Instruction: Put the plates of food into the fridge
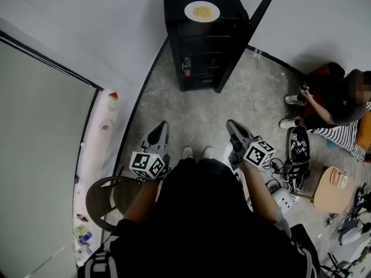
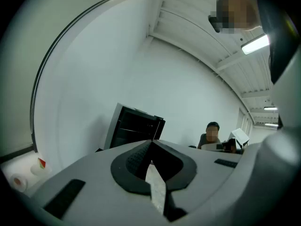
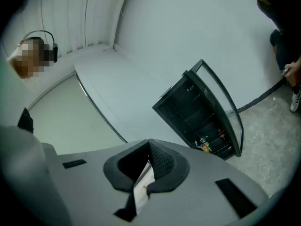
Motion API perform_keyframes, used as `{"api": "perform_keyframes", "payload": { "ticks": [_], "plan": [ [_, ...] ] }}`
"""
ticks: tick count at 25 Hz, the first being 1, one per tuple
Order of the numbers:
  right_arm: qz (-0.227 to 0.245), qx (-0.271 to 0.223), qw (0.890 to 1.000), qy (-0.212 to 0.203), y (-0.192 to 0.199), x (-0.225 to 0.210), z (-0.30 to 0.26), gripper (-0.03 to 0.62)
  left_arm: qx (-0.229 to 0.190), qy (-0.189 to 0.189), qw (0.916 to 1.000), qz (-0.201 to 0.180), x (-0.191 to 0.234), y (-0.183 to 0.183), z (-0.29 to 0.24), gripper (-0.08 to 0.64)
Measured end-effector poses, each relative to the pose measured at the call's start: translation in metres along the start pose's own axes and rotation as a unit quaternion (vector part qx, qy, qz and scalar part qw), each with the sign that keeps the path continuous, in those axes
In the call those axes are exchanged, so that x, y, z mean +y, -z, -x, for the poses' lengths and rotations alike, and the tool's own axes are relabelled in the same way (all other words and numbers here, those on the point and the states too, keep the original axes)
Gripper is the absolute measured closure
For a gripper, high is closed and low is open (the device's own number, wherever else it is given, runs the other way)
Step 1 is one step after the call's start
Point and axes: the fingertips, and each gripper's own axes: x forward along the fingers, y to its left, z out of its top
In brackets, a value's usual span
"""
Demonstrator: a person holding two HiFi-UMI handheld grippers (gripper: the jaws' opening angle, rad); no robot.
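Observation:
A black fridge (image 1: 203,45) stands against the far wall with its door (image 1: 242,42) swung open to the right. On its top lies a white plate of yellow food (image 1: 202,11). Bottles (image 1: 186,65) sit on a lower shelf inside. Both grippers hang low near the person's body, well short of the fridge. The left gripper (image 1: 161,127) points at the fridge (image 2: 134,126), jaws shut and empty (image 2: 153,142). The right gripper (image 1: 233,125) is also shut with nothing in it (image 3: 149,142). Its view shows the fridge (image 3: 197,112) tilted, with the bottles (image 3: 205,146) at the bottom.
A person (image 1: 342,106) sits on the floor at the right. Cables and devices (image 1: 295,155) and a brown box (image 1: 330,190) lie near them. A round dark chair (image 1: 107,198) stands at the left, beside a white ledge (image 1: 95,149) with paper rolls along a glass wall.

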Motion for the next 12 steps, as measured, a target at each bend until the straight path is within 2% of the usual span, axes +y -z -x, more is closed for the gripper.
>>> {"api": "perform_keyframes", "payload": {
  "ticks": [6, 12],
  "plan": [
    [0.007, 0.005, 1.0, -0.003, 0.0, -0.006, 0.003, 0.568, 0.007, -0.015, 0.9998, -0.012, -0.001, 0.003, -0.008, 0.54],
    [-0.008, 0.007, 1.0, -0.007, 0.007, -0.011, 0.003, 0.569, 0.018, -0.026, 0.9995, 0.002, 0.0, 0.012, -0.007, 0.54]
  ]
}}
